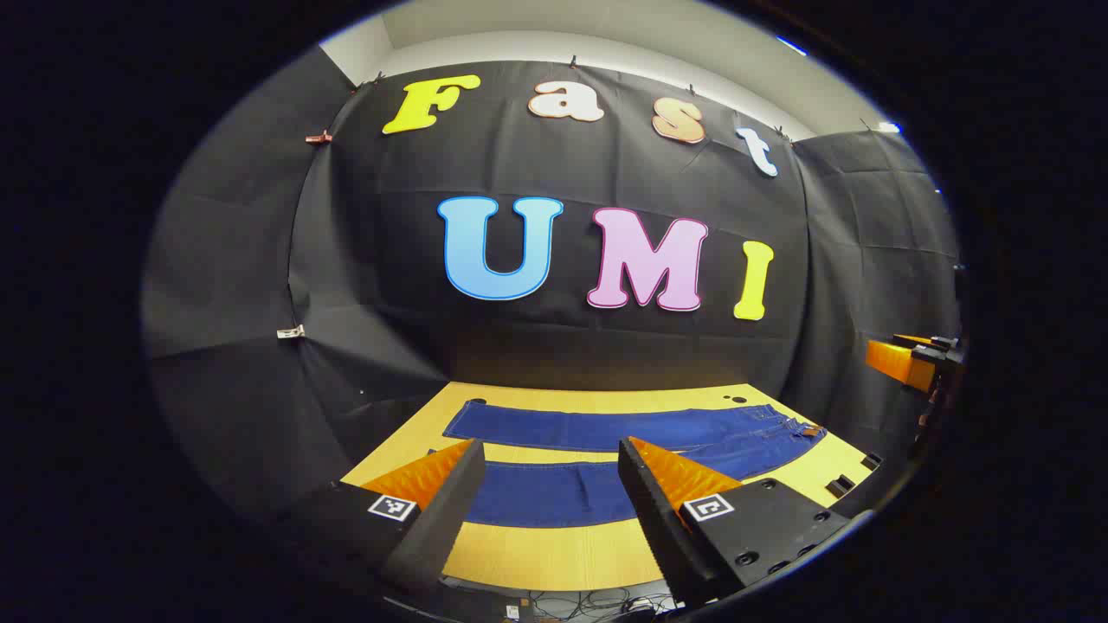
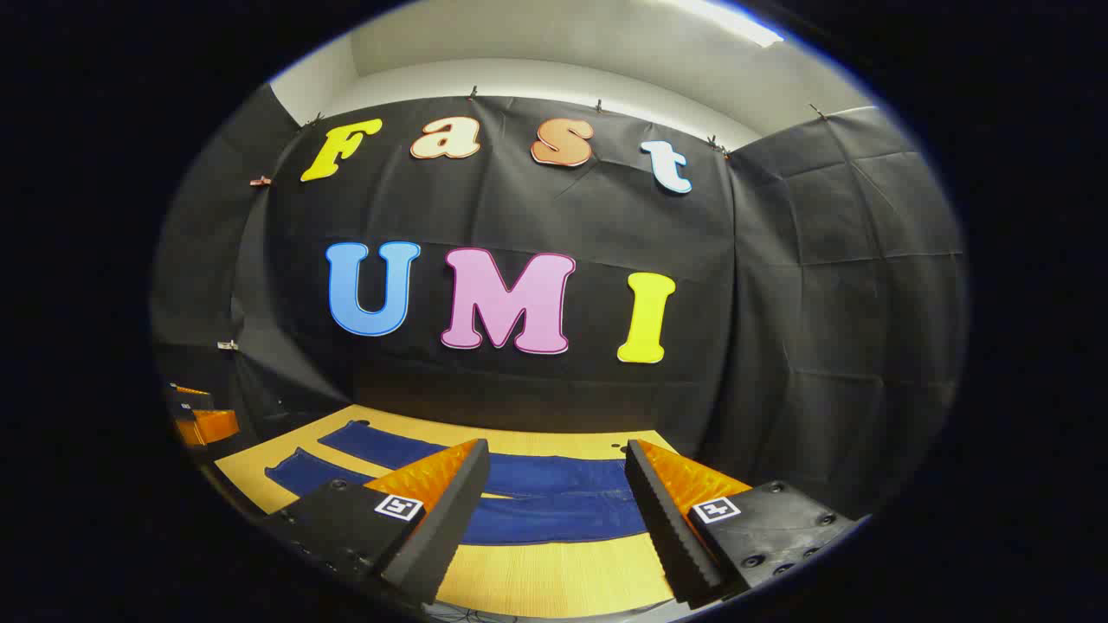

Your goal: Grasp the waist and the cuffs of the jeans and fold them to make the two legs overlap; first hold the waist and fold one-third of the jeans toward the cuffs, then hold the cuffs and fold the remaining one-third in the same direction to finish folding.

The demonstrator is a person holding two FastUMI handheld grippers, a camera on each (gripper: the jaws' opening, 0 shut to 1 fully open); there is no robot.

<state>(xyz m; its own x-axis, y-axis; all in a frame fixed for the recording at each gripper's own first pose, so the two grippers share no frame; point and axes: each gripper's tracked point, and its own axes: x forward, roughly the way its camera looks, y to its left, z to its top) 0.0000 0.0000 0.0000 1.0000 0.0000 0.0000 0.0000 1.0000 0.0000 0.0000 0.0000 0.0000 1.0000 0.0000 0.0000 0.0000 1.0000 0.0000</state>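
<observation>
- The left gripper (image 1: 547, 510) hung released above the near edge of the surface (image 1: 554, 562), its 2 fingers wide apart and holding nothing.
- The right gripper (image 2: 558, 515) hung likewise, spread and unloaded.
- The jeans (image 1: 606, 428) lay flat on the surface, 2 legs parted side by side, waist toward the right gripper's side.
</observation>
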